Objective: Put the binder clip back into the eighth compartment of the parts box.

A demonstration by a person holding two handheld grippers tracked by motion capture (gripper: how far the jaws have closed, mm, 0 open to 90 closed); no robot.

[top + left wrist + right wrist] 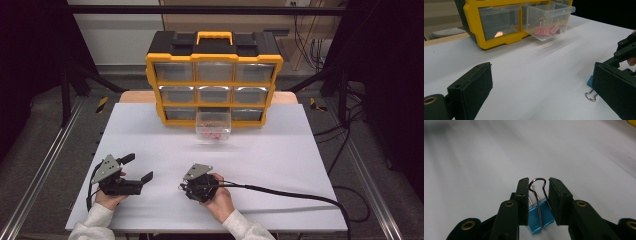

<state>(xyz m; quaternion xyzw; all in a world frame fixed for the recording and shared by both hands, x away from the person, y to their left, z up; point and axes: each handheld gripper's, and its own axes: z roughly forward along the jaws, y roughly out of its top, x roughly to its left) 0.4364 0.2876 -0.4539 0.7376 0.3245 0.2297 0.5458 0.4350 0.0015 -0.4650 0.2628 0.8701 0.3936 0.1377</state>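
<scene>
The blue binder clip (pixel 541 216) is lying on the white table (pixel 280 165), gripped between my right gripper (pixel 538 182)'s pads, wire handles pointing away from me; my left gripper (pixel 137 167) is waiting beside it, jaws wide open.

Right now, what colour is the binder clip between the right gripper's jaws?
Blue, with silver wire handles; the binder clip shows best in the right gripper view.

A yellow and black drawer organiser (pixel 214 77) with a yellow carry handle (pixel 214 36) is set at the far edge of the white table (pixel 150 135). Its bottom middle drawer (pixel 214 125), of clear plastic, is pulled out, and pink binder clips (pixel 546 30) are seen lying inside it. The other drawers are pushed in.
</scene>
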